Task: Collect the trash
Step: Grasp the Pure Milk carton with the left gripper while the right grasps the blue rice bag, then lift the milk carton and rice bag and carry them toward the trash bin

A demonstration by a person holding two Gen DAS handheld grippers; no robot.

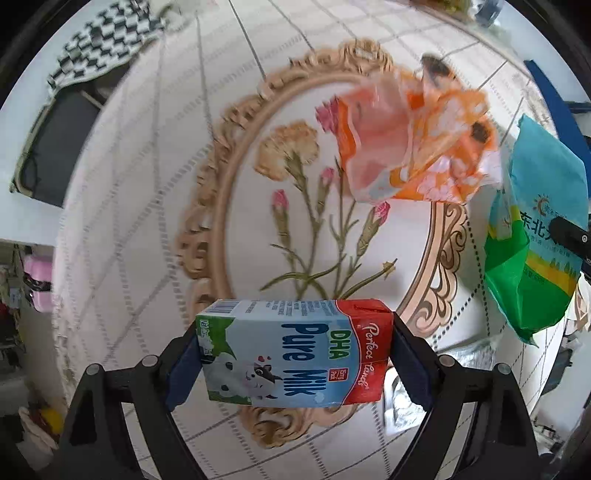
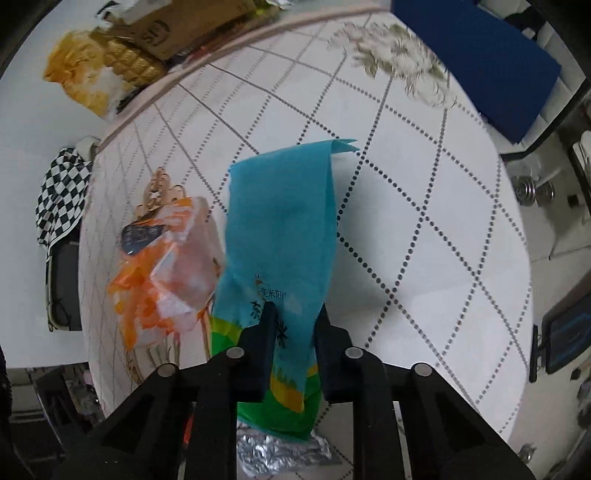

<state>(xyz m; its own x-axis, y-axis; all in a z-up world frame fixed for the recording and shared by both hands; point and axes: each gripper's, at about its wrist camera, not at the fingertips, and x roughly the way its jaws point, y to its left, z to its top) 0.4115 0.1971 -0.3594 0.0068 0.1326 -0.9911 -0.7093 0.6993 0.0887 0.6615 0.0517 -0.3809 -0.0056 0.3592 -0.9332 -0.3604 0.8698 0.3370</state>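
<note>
My left gripper is shut on a blue, white and red "Pure Milk" carton, held sideways above the round table. My right gripper is shut on a blue and green plastic bag, which hangs over the table; it also shows at the right of the left wrist view. A crumpled orange and pink wrapper lies on the tablecloth between the two grippers, also seen in the right wrist view. Crumpled silver foil lies under the bag, near the table edge.
The round table has a white tablecloth with a flower print. A chair with a checkered cloth stands at the left. A blue board lies at the far right. A cardboard box and a yellow bag sit beyond the table.
</note>
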